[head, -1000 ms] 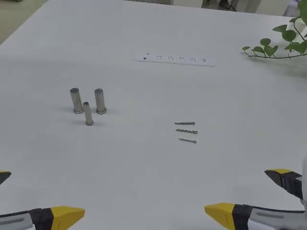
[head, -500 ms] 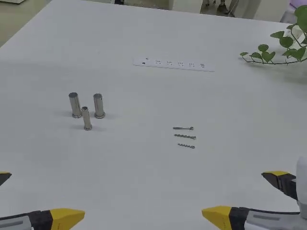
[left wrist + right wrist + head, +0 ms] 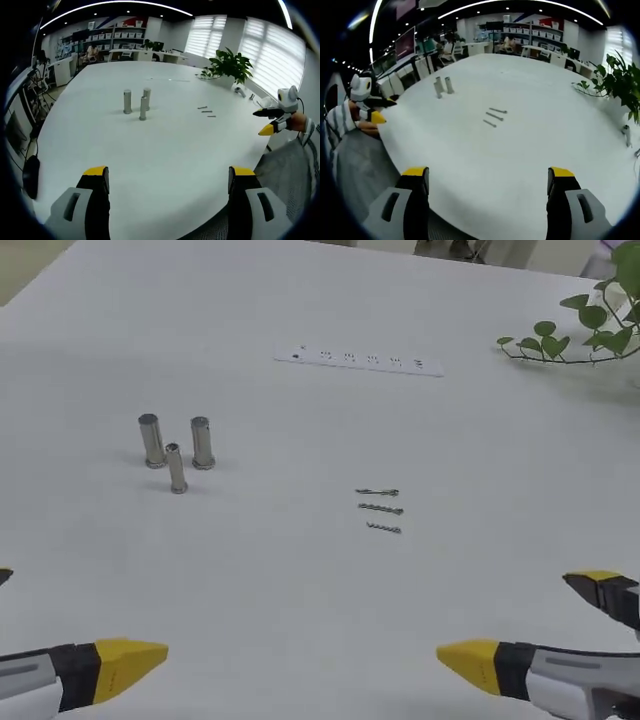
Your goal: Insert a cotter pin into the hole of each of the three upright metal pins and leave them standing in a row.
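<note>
Claw state, left gripper (image 3: pixel 168 175): spread wide, grips nothing, yellow tips low over white table (image 3: pixel 300 620) by its near edge. Same with right gripper (image 3: pixel 487 175): fully apart, empty, level with its partner. Sit at 7 and 5 o'clock in head view, well apart, tips turned inward toward each other.

Between claws and work: plain tabletop.

Ahead of left gripper, at 11 o'clock in its view and at 10 o'clock in head view: three metal pins (image 3: pixel 176 468), all upright, clustered in a tight triangle. Two thicker ones side by side, thinner shorter one just in front, between them.

Near middle of head view, toward 4 o'clock, and at 12 o'clock in right gripper view: three cotter pins (image 3: pixel 381 508), lying flat, parallel, stacked one below another, well apart from metal pins.

Farther out at 12 o'clock: white power strip (image 3: pixel 358 360) flat on table, markings too small to read. At 2 o'clock: trailing green plant (image 3: pixel 580 330) at far corner.

Right hand (image 3: pixel 298 121) at 3 o'clock in left gripper view, striped sleeve (image 3: pixel 311 131) behind it, claw aimed across table. Left hand (image 3: pixel 360 125) at 9 o'clock in right gripper view, likewise.

Beyond table: shelves, desks, blinds.
</note>
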